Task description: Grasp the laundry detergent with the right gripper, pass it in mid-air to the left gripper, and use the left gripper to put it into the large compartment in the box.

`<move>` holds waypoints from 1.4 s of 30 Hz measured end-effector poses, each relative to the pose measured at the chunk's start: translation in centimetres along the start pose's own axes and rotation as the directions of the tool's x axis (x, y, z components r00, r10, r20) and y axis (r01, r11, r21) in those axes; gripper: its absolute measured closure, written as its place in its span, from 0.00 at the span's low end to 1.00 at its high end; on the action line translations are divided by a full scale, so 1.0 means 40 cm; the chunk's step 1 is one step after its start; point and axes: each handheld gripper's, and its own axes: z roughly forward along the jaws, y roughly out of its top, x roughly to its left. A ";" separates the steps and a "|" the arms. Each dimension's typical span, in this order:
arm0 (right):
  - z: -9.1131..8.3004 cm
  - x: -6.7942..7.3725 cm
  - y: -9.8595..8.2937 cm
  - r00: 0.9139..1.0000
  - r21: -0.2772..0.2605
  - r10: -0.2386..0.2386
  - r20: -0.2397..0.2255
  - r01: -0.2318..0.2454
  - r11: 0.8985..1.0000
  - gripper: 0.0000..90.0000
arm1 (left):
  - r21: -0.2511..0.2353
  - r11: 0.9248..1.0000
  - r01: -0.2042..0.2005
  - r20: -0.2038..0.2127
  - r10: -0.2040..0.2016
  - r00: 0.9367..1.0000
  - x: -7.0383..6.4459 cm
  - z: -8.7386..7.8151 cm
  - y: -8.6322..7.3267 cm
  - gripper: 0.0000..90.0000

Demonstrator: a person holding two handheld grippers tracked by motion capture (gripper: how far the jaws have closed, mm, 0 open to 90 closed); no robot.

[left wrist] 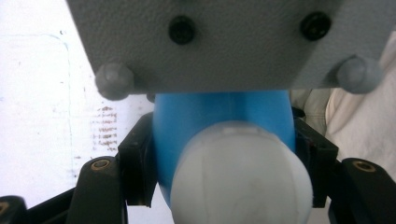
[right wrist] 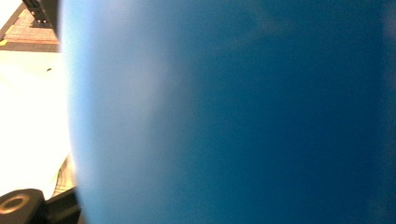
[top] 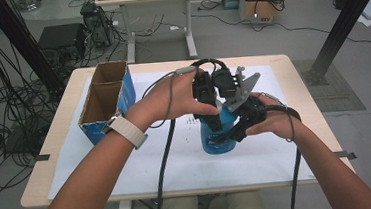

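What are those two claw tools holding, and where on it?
Both hold the blue bottle. The left gripper clamps its neck, just below the white cap; the right gripper seems to grip its lower body.

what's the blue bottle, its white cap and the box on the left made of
Blue bottle: probably plastic, going by its smooth, even, slightly glossy colour. White cap: also looks like plastic, matte, with a faint seam. Box: cardboard, with raw brown inner walls and a blue printed outside.
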 end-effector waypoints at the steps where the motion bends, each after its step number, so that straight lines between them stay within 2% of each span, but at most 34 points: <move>1: 0.000 0.001 0.000 1.000 0.001 0.004 -0.001 -0.004 1.000 0.48 | 0.000 1.000 -0.003 0.000 0.003 1.000 0.000 0.000 0.000 0.42; 11: 0.000 0.001 0.000 1.000 0.001 0.006 -0.002 -0.006 1.000 0.48 | 0.008 1.000 -0.001 -0.002 0.001 1.000 0.000 -0.001 0.002 0.42; 14: -0.003 0.004 0.001 1.000 0.008 0.023 -0.007 -0.023 1.000 0.48 | 0.013 1.000 0.000 -0.003 0.000 1.000 -0.001 -0.001 0.004 0.42; 18: -0.002 0.005 0.000 1.000 0.004 0.021 0.005 -0.021 1.000 0.48 | 0.019 1.000 -0.004 -0.003 0.004 1.000 -0.001 -0.003 0.006 0.42; 19: -0.002 0.005 0.000 1.000 0.002 0.021 0.006 -0.021 1.000 0.48 | -0.007 1.000 0.028 -0.005 -0.028 1.000 -0.006 0.001 0.005 0.42; 20: -0.002 0.004 0.000 1.000 -0.001 0.015 0.007 -0.015 1.000 0.48 | -0.009 1.000 0.022 -0.007 -0.022 1.000 -0.006 0.000 0.005 0.42; 22: -0.005 0.007 0.002 1.000 0.001 0.031 0.002 -0.031 1.000 0.48 | -0.006 1.000 0.019 -0.006 -0.019 1.000 -0.006 0.000 0.005 0.42; 23: -0.005 0.004 0.002 1.000 0.011 0.014 0.005 -0.014 1.000 0.48 | 0.012 1.000 -0.006 -0.008 0.006 1.000 -0.002 -0.003 0.005 0.42; 26: -0.005 0.007 0.002 1.000 0.001 0.028 0.003 -0.028 1.000 0.48 | 0.007 1.000 -0.007 -0.008 0.007 1.000 -0.002 -0.004 0.004 0.42; 35: -0.005 0.007 0.004 1.000 0.007 0.022 0.003 -0.022 1.000 0.48 | 0.005 1.000 -0.001 -0.009 0.002 1.000 -0.004 -0.004 0.002 0.42; 36: -0.003 0.004 0.003 1.000 0.005 0.008 0.011 -0.008 1.000 0.48 | 0.007 1.000 -0.002 -0.008 0.002 1.000 -0.003 -0.004 0.002 0.42; 37: -0.005 0.007 0.004 1.000 0.007 0.022 0.004 -0.022 1.000 0.48 | 0.007 1.000 -0.002 -0.007 0.002 1.000 -0.003 -0.004 0.002 0.42; 42: -0.002 0.004 0.002 1.000 0.008 0.016 0.008 -0.016 1.000 0.48 | 0.010 1.000 -0.002 -0.005 0.003 1.000 -0.002 -0.002 0.003 0.42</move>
